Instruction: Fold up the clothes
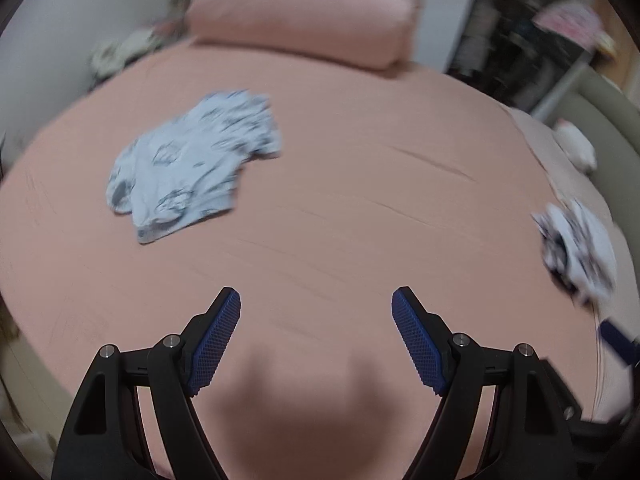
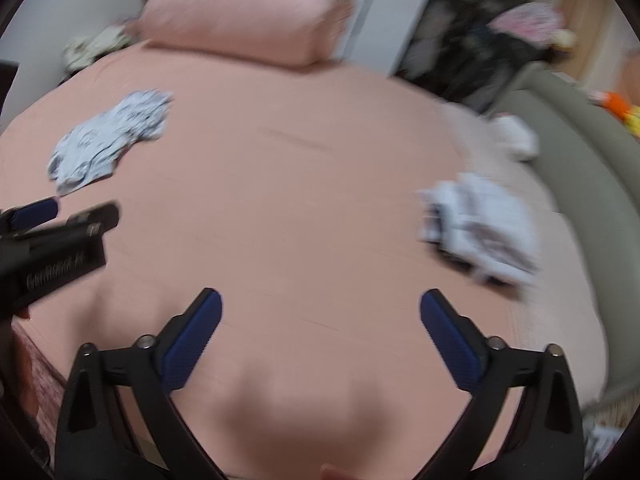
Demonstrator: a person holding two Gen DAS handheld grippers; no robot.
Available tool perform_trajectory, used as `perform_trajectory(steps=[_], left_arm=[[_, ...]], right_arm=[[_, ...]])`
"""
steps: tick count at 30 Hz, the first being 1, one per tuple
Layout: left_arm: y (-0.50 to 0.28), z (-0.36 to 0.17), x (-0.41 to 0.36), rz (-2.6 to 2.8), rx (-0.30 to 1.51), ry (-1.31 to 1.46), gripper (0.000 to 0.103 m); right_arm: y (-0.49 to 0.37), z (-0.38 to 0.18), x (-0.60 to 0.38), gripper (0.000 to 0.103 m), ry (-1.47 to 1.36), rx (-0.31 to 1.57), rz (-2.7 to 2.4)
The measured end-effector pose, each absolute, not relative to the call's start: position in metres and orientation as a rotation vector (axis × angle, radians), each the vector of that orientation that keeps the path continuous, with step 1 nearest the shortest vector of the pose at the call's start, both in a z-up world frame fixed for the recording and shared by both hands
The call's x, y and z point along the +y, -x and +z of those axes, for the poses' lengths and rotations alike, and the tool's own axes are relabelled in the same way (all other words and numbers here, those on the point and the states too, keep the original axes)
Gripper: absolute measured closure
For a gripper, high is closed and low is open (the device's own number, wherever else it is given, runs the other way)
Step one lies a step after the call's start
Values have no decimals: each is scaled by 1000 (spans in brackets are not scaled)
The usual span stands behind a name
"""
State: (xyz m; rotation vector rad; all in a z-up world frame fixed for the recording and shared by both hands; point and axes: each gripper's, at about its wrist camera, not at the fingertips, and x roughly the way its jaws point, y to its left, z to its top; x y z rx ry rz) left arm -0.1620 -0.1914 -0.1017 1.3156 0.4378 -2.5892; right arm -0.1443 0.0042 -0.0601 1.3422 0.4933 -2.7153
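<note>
Both grippers hang wide open and empty over the pink bed (image 1: 360, 208): the left gripper (image 1: 316, 308) is nearer the crumpled pale printed garment (image 1: 188, 164) lying ahead-left, the right gripper (image 2: 320, 312) nearer the folded pile (image 2: 480, 228).

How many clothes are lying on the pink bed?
2. A light-blue patterned garment lies spread out on the left side, and a crumpled white-and-dark patterned garment lies near the right edge. More may be out of view.
</note>
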Motion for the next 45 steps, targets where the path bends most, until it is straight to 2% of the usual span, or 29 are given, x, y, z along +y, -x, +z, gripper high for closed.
perform_trajectory(steps=[7,12,13,14,15,16,17,19,20,21,22,23,24,25,26,29,37,45], left_arm=[[204,-165,-332,-2334,684,-1349,23],[207,-199,-378,-2356,884,-1324,23],[209,-203,-383,-2366,917,-1324,23],[211,-203,-384,-2378,914,-1314,35],[214,-203,-386,-2390,909,-1303,38],[214,-205,-388,-2396,937,-1302,38],[214,-208,-390,-2402,966,-1302,38],[213,-211,-391,-2417,1007,-1297,39],[212,-211,-391,-2428,1019,-1291,41],[213,-212,-389,-2437,1025,-1296,46],[214,-213,-388,-2447,1031,-1302,61],[216,-215,-386,-2453,1063,-1315,79],[219,-216,-385,-2459,1096,-1328,85],[223,-219,-383,-2466,1137,-1337,85],[218,-216,-380,-2466,1143,-1329,86],[217,-202,-359,-2477,970,-1273,92],[198,-171,-266,-2671,900,-1363,93],[143,-153,-122,-2820,868,-1659,92]], right_arm=[[216,-107,-111,11,-1312,453,-2475],[271,-138,-179,14,-1311,325,-2355],[281,-145,-193,18,-1321,327,-2331],[289,-152,-205,23,-1332,327,-2302],[295,-159,-213,25,-1343,315,-2268],[302,-166,-220,34,-1362,298,-2234],[310,-174,-226,36,-1389,283,-2203],[326,-191,-235,34,-1464,260,-2130],[331,-196,-236,30,-1490,235,-2097],[333,-197,-238,28,-1487,218,-2073],[332,-195,-241,28,-1470,211,-2043],[331,-194,-244,37,-1453,214,-2014],[329,-194,-247,46,-1441,214,-1987],[326,-194,-249,70,-1433,201,-1960],[323,-194,-251,90,-1425,189,-1933],[303,-188,-252,95,-1376,273,-1973],[256,-163,-167,96,-1335,291,-2074],[168,-131,-14,96,-1345,177,-2211]])
